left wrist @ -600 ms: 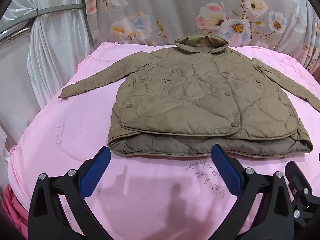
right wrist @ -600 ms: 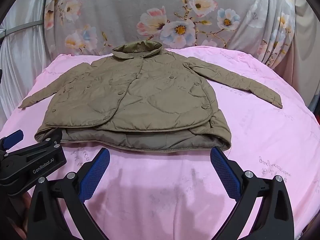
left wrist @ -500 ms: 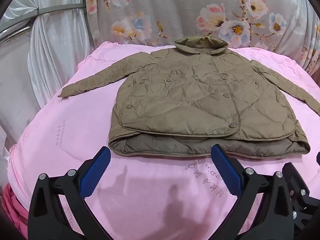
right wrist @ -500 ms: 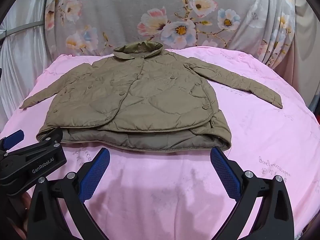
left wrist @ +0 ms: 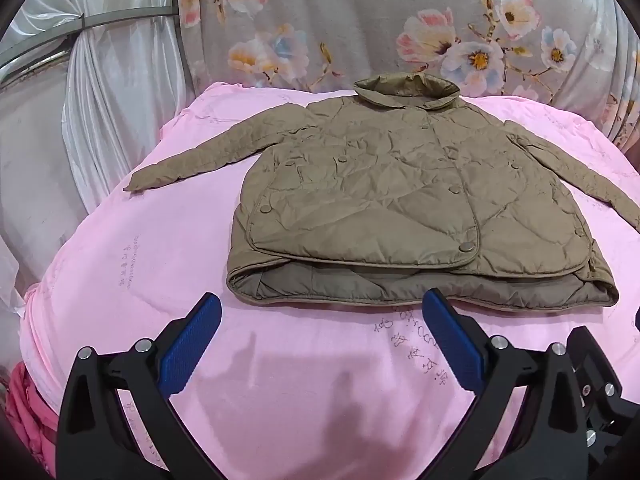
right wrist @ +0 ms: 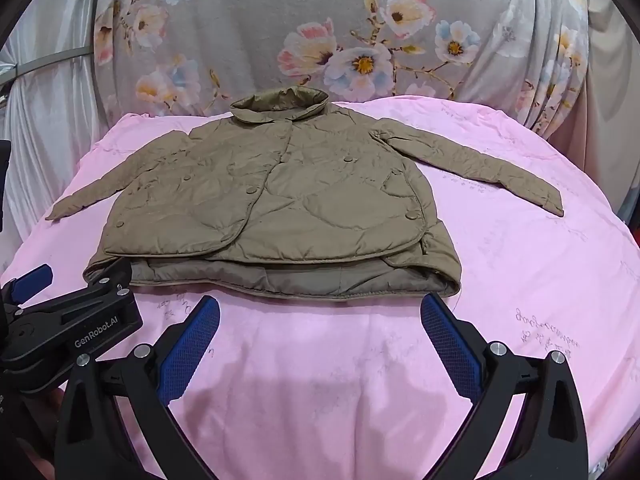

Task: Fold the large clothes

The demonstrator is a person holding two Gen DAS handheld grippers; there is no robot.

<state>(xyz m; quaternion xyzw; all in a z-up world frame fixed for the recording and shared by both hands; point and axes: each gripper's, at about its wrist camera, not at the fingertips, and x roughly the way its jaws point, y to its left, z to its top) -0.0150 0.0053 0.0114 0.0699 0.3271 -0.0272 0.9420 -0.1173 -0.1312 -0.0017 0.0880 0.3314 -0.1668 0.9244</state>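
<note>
My left gripper [left wrist: 320, 344] and right gripper [right wrist: 320, 344] gape wide, empty, with the jacket [left wrist: 400, 200] spread flat just ahead, sleeves out, ready for folding.

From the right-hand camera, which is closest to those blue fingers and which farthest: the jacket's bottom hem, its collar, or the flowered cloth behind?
1. The hem of the jacket, just ahead of the right gripper, whose fingers are spread wide.
2. The collar, at the jacket's far end, centre.
3. The flowered cloth, hanging behind the pink bedding.
</note>
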